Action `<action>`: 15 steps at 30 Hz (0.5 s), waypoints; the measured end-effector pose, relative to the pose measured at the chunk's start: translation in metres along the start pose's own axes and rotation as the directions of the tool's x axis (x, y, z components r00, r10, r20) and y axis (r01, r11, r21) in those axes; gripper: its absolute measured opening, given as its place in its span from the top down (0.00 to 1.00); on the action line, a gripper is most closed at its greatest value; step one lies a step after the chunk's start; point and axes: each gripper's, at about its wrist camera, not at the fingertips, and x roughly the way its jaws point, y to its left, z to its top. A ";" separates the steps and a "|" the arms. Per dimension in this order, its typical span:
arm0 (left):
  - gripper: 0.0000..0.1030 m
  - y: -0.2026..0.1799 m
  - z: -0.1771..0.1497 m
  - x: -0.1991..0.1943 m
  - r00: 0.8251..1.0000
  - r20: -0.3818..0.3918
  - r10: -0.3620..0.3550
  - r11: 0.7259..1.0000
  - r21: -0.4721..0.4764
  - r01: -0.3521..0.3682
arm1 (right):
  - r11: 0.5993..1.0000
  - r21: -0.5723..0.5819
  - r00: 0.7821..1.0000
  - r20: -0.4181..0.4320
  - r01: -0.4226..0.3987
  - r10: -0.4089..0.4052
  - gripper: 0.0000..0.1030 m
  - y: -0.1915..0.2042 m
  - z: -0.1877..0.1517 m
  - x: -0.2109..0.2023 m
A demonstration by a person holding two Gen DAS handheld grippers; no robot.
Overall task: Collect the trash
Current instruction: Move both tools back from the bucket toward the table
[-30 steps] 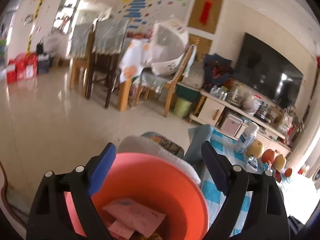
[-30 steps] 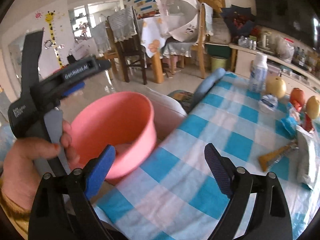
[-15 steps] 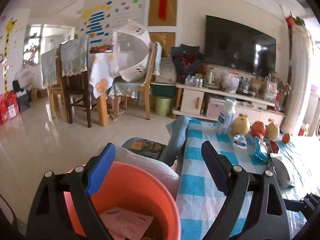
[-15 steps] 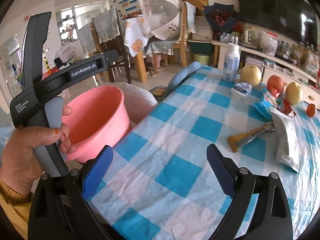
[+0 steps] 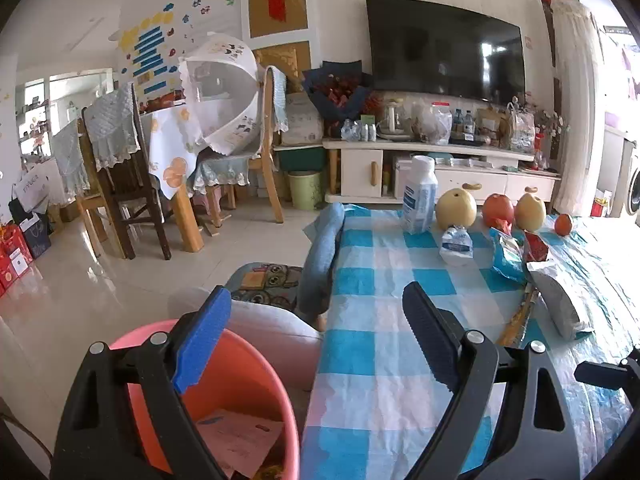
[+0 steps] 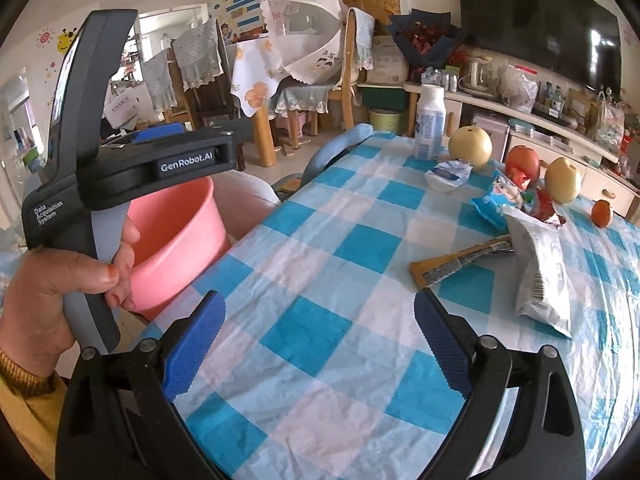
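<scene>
Silver snack bag (image 6: 538, 264) lengthwise twd fruit (flat-ish)

Home living room: television (image 5: 444, 46), dining chairs (image 5: 120, 184)

Bright daylight fills both views, strongest far to the right of each hand-held gripper, where the room washes out to white. The floor (image 5: 80, 280) ahead to the left shows glossy glare. Focus is sharp throughout. Fisheye bending curves straight lines, and the corners go black.
</scene>
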 end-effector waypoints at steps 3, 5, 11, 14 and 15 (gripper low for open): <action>0.14 -0.004 0.001 0.004 1.000 -0.017 -0.016 1.000 -0.019 0.016 | 1.000 0.003 1.000 0.008 0.007 -0.007 0.08 -0.007 -0.001 -0.005; 0.14 -0.006 0.001 0.006 0.999 -0.027 -0.026 0.999 -0.030 0.025 | 1.000 0.010 1.000 0.014 0.012 -0.012 0.08 -0.013 -0.001 -0.007; 0.14 -0.016 0.001 0.011 0.997 -0.048 -0.067 0.997 -0.043 0.065 | 0.999 0.028 1.000 0.023 0.020 -0.021 0.08 -0.028 -0.004 -0.015; 0.15 -0.024 0.000 0.013 0.995 -0.056 -0.080 0.996 -0.034 0.078 | 0.999 0.034 0.999 0.024 0.022 -0.023 0.08 -0.034 -0.006 -0.017; 0.14 -0.027 -0.001 0.013 0.994 -0.059 -0.087 0.996 -0.031 0.085 | 0.999 0.036 0.999 0.025 0.023 -0.024 0.08 -0.036 -0.007 -0.018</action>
